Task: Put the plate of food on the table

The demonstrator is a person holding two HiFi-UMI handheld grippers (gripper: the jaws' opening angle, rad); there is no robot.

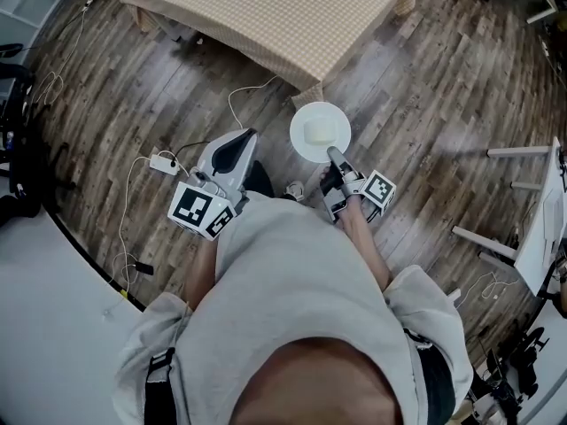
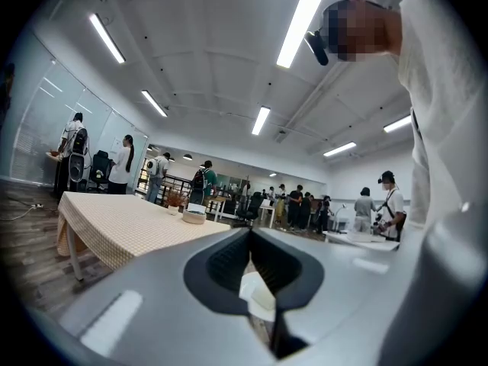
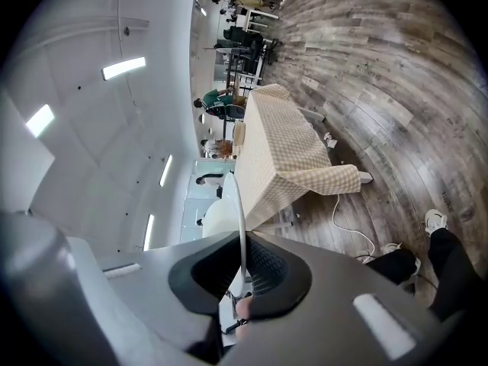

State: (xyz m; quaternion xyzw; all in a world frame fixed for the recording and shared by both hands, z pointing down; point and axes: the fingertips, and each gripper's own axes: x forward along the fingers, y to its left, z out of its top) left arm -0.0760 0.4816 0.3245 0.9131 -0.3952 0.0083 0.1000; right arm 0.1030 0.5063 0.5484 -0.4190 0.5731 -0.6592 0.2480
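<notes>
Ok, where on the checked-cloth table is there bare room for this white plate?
The beige checked-cloth table is bare along its near edge and corner, straight ahead of the round white plate with food. Only the far end is taken: a small pale round bowl sits there.

Head view overhead; all views share the table [image 1: 266, 7].

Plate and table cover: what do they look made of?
Plate: smooth white, thin rim seen edge-on in the right gripper view; ceramic or melamine, can't tell which. Table cover: cloth, beige check, matte; it drapes and folds at the corner.
</notes>
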